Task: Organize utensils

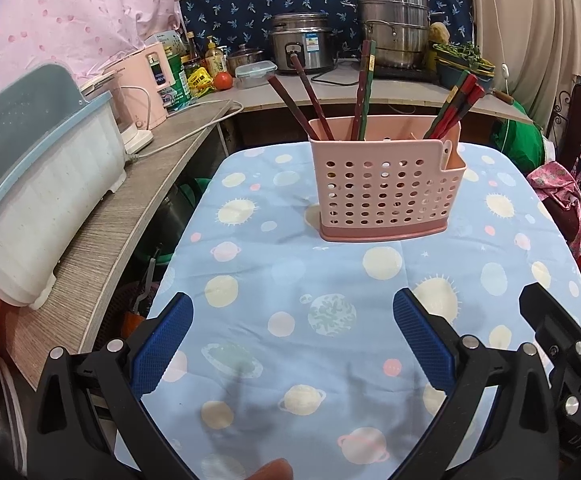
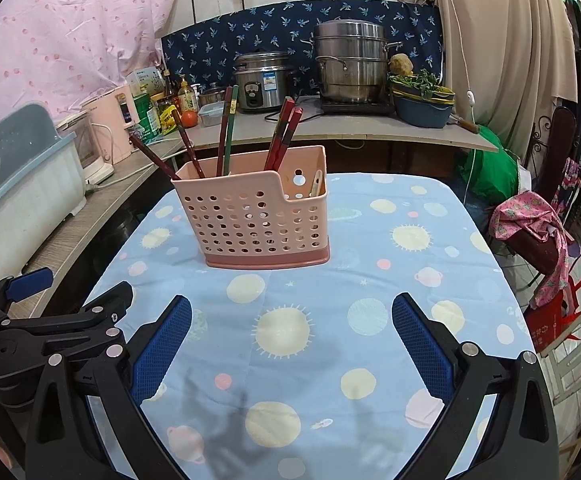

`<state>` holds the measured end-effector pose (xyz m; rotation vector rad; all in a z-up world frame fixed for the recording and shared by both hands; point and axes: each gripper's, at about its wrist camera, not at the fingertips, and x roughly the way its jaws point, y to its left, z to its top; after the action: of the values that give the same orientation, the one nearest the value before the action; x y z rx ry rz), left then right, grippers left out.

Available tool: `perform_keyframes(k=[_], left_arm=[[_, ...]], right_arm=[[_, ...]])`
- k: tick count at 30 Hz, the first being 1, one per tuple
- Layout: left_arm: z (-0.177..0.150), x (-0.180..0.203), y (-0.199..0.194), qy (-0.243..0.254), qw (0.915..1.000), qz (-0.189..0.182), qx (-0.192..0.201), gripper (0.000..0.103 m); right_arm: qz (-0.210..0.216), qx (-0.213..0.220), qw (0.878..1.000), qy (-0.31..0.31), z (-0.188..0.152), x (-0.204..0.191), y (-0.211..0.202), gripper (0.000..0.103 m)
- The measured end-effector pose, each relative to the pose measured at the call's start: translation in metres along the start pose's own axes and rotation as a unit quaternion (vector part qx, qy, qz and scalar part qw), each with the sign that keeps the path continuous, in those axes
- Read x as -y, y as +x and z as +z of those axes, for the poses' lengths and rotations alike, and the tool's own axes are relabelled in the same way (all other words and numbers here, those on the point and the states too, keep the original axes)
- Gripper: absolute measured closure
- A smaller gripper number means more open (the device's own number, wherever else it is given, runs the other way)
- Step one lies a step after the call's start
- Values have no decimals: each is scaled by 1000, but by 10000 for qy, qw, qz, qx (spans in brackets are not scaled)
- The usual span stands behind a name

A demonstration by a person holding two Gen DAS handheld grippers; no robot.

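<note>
Pink utensil holder [image 2: 260, 220] with upright chopsticks [image 2: 226, 132] on tablecloth [image 2: 370, 280], beyond spread empty right gripper [image 2: 290, 312].

A pink plastic utensil holder [image 1: 386, 190] stands upright on the tablecloth, well ahead of the open jaws in both wrist views. From the left wrist it sits ahead and slightly toward the right finger; from the right wrist [image 2: 256, 216] it sits ahead, toward the left finger. Its front wall is perforated with rows of round holes, its base is a darker pink, and its rim steps down at the right end over a lower section. Dark red and green chopsticks [image 1: 364, 88] lean out of it in several directions: two slant left, a pair stands nearly upright, and a bundle [image 1: 452, 108] tilts right. A pale utensil handle [image 2: 316, 182] sits in the lower section.
</note>
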<state>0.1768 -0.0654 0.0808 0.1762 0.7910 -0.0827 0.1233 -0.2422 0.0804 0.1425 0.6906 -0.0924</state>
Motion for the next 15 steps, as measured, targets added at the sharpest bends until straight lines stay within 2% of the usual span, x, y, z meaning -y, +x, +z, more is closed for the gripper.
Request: perform_keyframes(k=[15], left_arm=[[0, 1, 5, -53, 10000, 24, -35, 7]], right_arm=[[-38, -39, 10000, 50, -1, 3, 7, 6]])
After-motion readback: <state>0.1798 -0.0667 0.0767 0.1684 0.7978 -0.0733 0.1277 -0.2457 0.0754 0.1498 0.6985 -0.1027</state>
